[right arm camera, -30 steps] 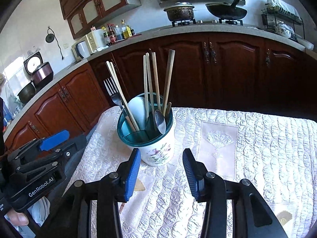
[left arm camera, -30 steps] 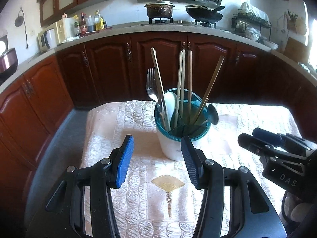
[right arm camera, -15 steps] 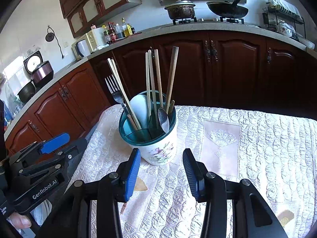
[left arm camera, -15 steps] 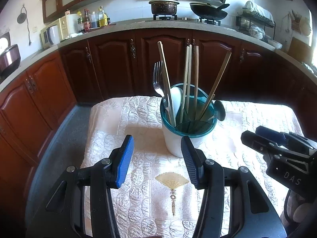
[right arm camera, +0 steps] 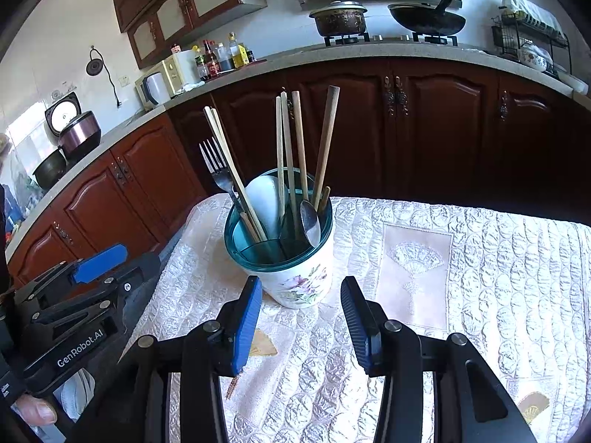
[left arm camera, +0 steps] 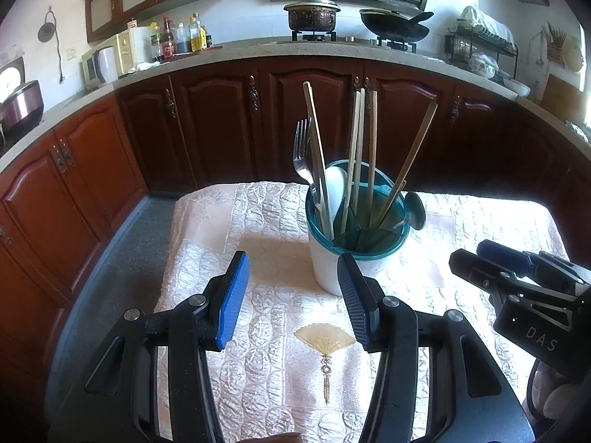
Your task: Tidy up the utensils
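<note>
utensils stand in the holder on your table, just past your right hand-held gripper, released and empty. your left hand-held gripper is released too, holder just beyond.

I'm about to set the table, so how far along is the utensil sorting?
Done: wooden chopsticks, a metal fork and a metal spoon stand in the teal-rimmed white floral holder. In hand: nothing; left gripper and right gripper are open and empty. Left: no loose utensils on the quilted cloth.
</note>
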### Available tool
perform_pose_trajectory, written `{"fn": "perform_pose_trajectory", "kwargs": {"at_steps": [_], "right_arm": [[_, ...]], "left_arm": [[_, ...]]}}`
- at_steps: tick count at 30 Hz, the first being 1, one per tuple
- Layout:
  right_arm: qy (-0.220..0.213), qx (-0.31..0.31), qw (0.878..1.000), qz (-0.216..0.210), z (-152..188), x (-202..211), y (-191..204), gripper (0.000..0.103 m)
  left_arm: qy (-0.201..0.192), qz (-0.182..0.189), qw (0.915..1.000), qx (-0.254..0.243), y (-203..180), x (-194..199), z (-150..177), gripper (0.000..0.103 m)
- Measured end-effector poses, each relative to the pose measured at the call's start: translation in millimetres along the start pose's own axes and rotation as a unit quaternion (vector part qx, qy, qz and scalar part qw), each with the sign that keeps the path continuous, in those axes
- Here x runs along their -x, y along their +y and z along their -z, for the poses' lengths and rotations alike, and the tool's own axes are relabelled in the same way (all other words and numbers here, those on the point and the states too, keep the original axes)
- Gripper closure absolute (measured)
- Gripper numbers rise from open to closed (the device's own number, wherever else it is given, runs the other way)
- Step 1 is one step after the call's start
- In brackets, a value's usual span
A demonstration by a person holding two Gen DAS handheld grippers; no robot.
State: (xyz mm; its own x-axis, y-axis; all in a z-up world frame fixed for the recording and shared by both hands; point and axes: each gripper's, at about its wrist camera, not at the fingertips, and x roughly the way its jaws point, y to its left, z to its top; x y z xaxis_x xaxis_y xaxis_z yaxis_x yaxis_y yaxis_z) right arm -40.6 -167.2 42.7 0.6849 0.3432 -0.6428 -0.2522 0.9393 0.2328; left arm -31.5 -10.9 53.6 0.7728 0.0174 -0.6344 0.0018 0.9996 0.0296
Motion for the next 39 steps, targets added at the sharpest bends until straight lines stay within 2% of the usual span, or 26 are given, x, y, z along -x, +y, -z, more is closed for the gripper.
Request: {"fn": "perform_pose_trajectory", "kwargs": {"at_steps": [13,39], "right_arm": [[-0.007,0.009,1.000,0.002,-1.2,6.3,1.1,0.060],[-0.002,0.008,1.000,-0.001,-3.1,6.7,-5.3,0.060]], "left_arm": [[-0.012,0.002,0.9999,0.002,-3.1,10.1,-1.9,0.054],[-0.010,0.003,0.9999,0.006,-3.1,11.8,-3.3,0.054]]}}
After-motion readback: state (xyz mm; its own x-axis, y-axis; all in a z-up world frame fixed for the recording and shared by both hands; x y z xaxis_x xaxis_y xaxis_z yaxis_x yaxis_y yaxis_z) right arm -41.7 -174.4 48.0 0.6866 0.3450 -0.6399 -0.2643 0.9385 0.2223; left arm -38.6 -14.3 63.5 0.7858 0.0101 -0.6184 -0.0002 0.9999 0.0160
